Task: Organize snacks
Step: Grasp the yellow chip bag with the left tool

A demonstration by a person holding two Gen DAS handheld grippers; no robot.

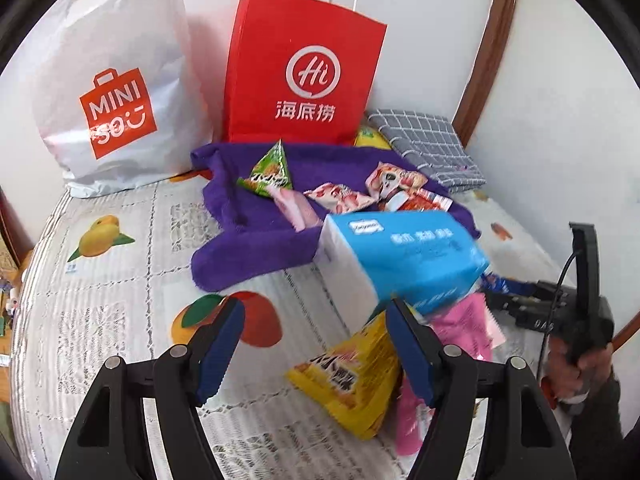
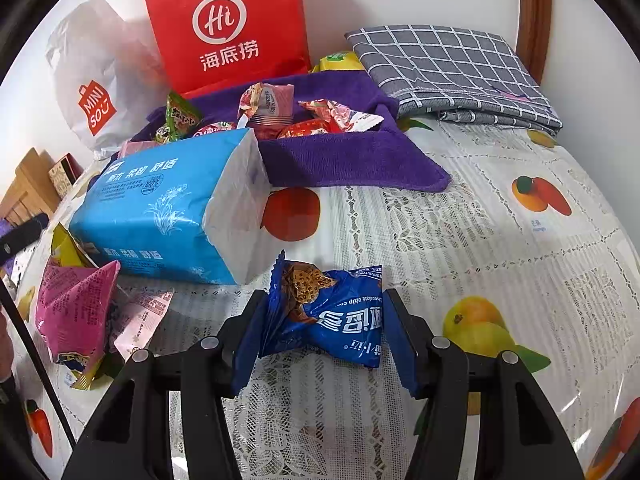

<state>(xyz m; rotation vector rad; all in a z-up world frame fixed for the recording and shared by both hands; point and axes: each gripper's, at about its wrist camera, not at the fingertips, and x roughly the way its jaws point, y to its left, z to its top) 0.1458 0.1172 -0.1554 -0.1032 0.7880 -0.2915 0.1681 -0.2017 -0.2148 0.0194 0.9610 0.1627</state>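
My right gripper (image 2: 322, 320) is closed on a blue chocolate-chip cookie packet (image 2: 328, 312), held just above the tablecloth. My left gripper (image 1: 314, 320) is open and empty above the table, with a yellow snack packet (image 1: 352, 372) and pink packets (image 1: 468, 328) just beyond its right finger. A blue tissue pack (image 1: 404, 260) lies between the grippers and a purple towel (image 1: 248, 224). The purple towel (image 2: 352, 160) holds several snacks: a green triangular packet (image 1: 268, 172), red-and-white packets (image 1: 340, 196) and a pink one. A pink triangular packet (image 2: 76, 312) lies left in the right wrist view.
A red Haidilao paper bag (image 1: 300, 68) and a white Miniso plastic bag (image 1: 112, 80) stand against the back wall. A folded grey checked cloth (image 2: 452, 76) lies at the back right. The table has a lace fruit-print cover (image 2: 480, 240). The right gripper's body (image 1: 580, 300) shows at right.
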